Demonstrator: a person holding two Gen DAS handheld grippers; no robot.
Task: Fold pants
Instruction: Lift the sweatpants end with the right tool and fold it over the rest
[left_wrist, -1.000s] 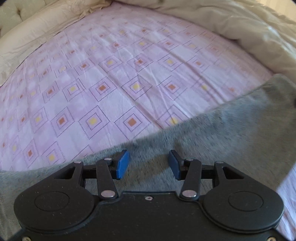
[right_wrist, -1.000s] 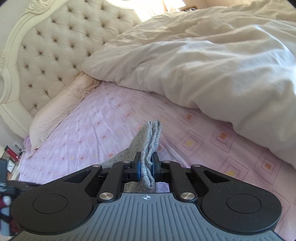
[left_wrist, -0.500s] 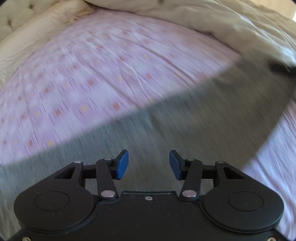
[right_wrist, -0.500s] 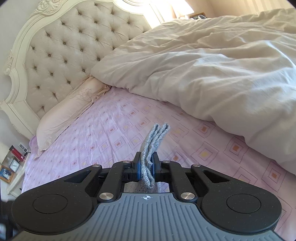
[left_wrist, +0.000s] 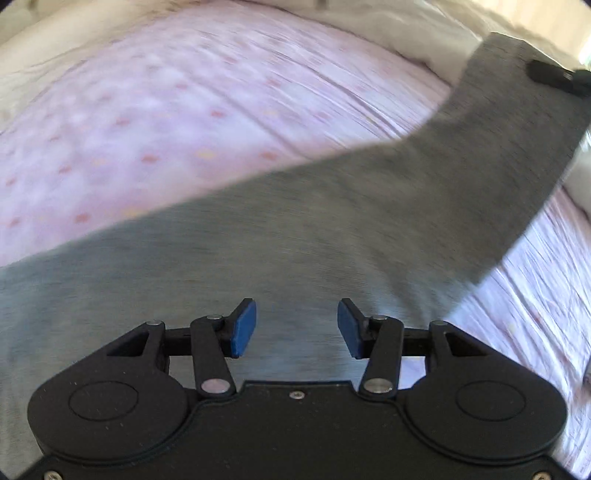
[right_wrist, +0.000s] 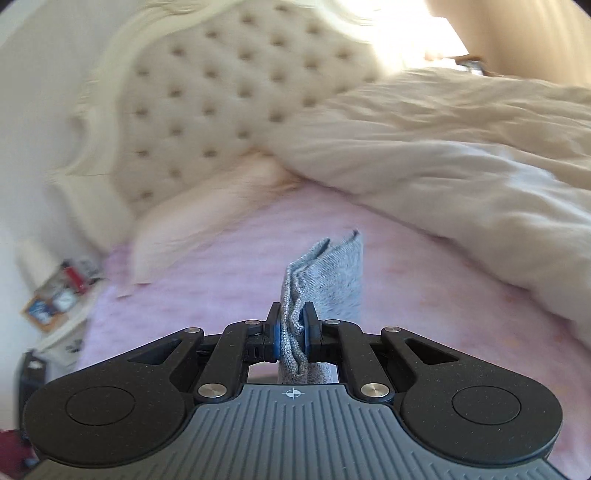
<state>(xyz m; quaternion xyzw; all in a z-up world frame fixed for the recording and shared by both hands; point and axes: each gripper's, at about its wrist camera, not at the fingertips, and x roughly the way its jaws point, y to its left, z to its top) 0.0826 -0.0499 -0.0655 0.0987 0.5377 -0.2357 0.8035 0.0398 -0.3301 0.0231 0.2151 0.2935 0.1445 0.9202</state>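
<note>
The bed (left_wrist: 207, 122), under its pink patterned sheet, carries the work; a cream duvet (right_wrist: 461, 155) is heaped along its far side and a tufted headboard (right_wrist: 207, 96) closes one end. Across the near part of the bed lie the grey pants (left_wrist: 332, 229), one end rising off the sheet toward the far right corner of the left wrist view, where a dark gripper tip meets the cloth.

We judge the step in hand to be carrying that lifted end over the lying part. To do it well, we keep the bunched layers pinched together, sweep the end in a low arc along the length of the garment, and lay edge upon edge before letting go; the free gripper can pin the lying cloth at the intended crease so that it does not drag.

The right gripper (right_wrist: 292, 334) has its jaws closed on a gathered fold of the pants (right_wrist: 328, 273). The left gripper (left_wrist: 295, 328) hangs above the flat cloth with its jaws apart and nothing between them.

Against the frame a second earlier, the held end stands higher in the left wrist view, and the left gripper has shifted from the cloth's edge to over its middle.
</note>
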